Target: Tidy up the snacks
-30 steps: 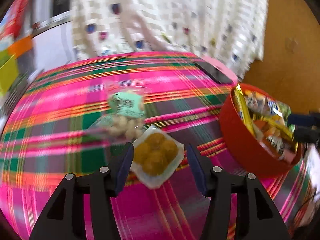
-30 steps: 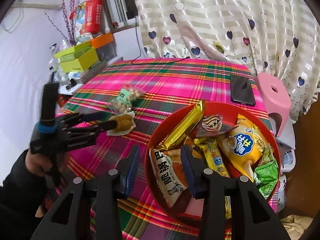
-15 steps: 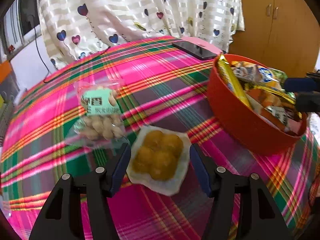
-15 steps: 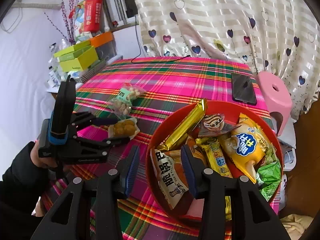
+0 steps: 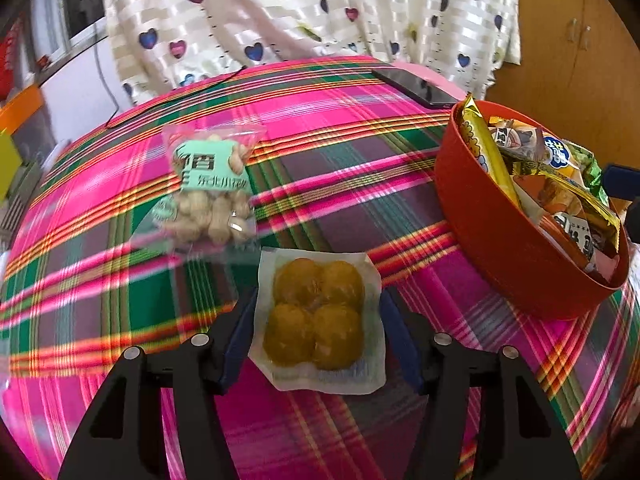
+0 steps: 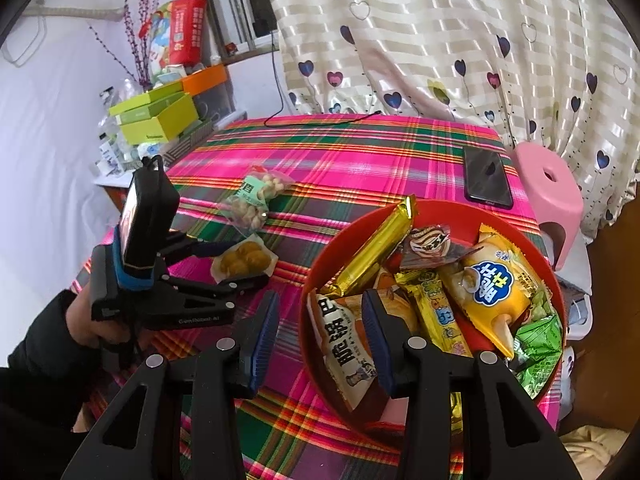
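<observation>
Since a second ago the left gripper (image 5: 318,330) has come lower over the pack of four round yellow cakes (image 5: 316,316), and its jaws have just been opening; they now stand wide on either side of the clear wrapper, one blue pad just beside each edge, not pressing it. The cake pack lies flat on the pink plaid tablecloth (image 5: 340,140).

Nearest in the right wrist view, the right gripper (image 6: 320,336) hangs with its jaws half apart astride the near rim of the red bowl (image 6: 316,276): one pad outside over the cloth, the other inside above the snacks. Whether the pads touch the rim cannot be told, and nothing is seen gripped.

The bowl is heaped with packets. Closest is a white and orange bag (image 6: 344,344) with large black Chinese characters. Beside it lies a yellow bar (image 6: 434,312), then a yellow pouch (image 6: 492,288) bearing a blue cloud label with white characters, and a green packet (image 6: 536,344) at the right edge. A long gold bar (image 6: 376,248) leans on the far rim, next to a brown and white swirled wrapper (image 6: 430,242).

At left, a hand (image 6: 86,320) in a dark sleeve holds the left gripper's handle, tool angled down toward the cakes.

Beyond the cakes lies a clear bag of peanuts (image 5: 212,188) with a mint-green label in Chinese. Farther back a dark phone (image 6: 486,176) rests flat near the table's far right edge.
</observation>
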